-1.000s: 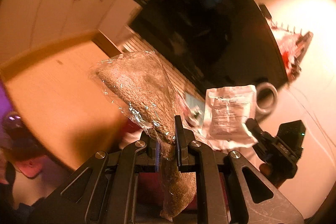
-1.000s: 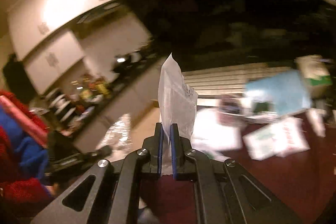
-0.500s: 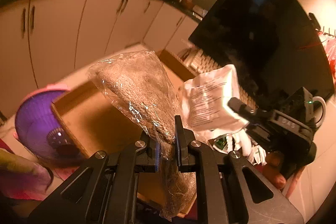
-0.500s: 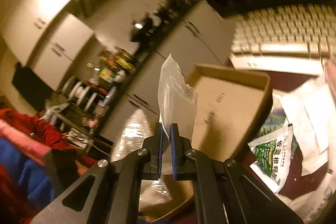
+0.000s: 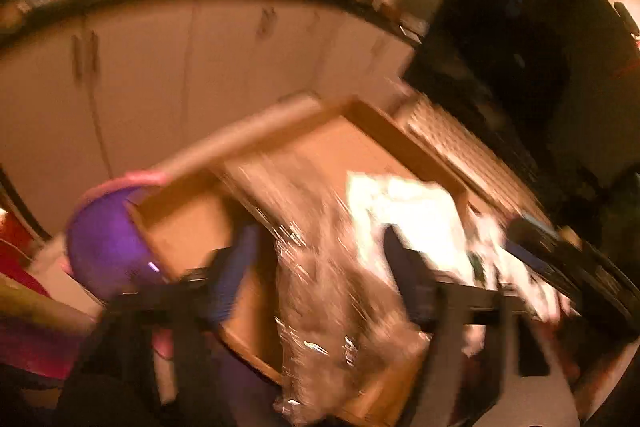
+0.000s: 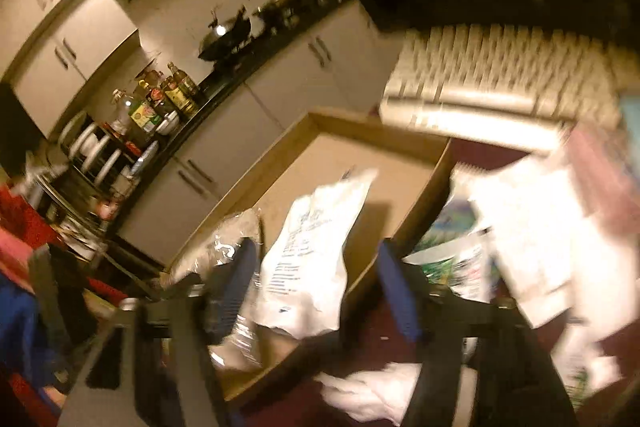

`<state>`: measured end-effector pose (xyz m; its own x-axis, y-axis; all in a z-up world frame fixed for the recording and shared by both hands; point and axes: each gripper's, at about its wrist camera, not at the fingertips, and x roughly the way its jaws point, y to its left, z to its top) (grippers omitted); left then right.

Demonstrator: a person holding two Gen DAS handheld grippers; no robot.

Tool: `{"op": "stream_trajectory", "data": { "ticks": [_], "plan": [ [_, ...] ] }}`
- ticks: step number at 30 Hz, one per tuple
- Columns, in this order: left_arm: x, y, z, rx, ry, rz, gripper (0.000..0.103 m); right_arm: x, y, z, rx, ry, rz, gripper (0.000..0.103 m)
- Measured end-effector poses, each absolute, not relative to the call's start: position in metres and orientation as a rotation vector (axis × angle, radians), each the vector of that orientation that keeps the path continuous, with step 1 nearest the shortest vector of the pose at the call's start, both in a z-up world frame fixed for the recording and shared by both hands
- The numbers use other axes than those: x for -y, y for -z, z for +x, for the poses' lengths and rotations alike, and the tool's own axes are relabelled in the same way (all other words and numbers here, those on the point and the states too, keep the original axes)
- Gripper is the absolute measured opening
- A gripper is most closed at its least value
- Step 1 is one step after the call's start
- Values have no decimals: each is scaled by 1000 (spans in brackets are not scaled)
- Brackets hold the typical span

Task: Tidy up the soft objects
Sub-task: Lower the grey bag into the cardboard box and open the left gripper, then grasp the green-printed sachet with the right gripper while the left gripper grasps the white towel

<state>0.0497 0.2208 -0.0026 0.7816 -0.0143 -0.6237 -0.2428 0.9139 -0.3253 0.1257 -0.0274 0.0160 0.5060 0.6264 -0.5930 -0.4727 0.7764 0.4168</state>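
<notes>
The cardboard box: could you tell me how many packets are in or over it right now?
2. A clear-wrapped brown packet between the open left tongs, and a white printed packet between the open right tongs, both over the cardboard box. Blur may hide others.

Both wrist cams sit close above the cardboard box (image 5: 360,155) (image 6: 360,155), angled down into it, frames blurred. Left looks across toward the cabinets (image 5: 160,67); right sees the keyboard (image 6: 500,75) beyond. Shared: box, cabinets, both packets.
</notes>
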Motion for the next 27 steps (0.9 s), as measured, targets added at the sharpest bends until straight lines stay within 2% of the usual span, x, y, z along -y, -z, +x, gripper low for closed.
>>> {"op": "stream_trajectory", "data": {
  "ticks": [5,9,16,27],
  "plan": [
    [-207,-12,39,-585,-203,-282,73,53,-23,80,-720,-661,28,66],
    [-182,-24,14,-526,-113,-279,73,94,-9,59,-784,-588,-18,66],
    [-100,-13,11,-631,249,-197,73,182,29,48,-891,-313,-14,66],
    [-45,7,20,-715,336,-108,73,189,54,36,-894,-224,-112,67]
  ]
}}
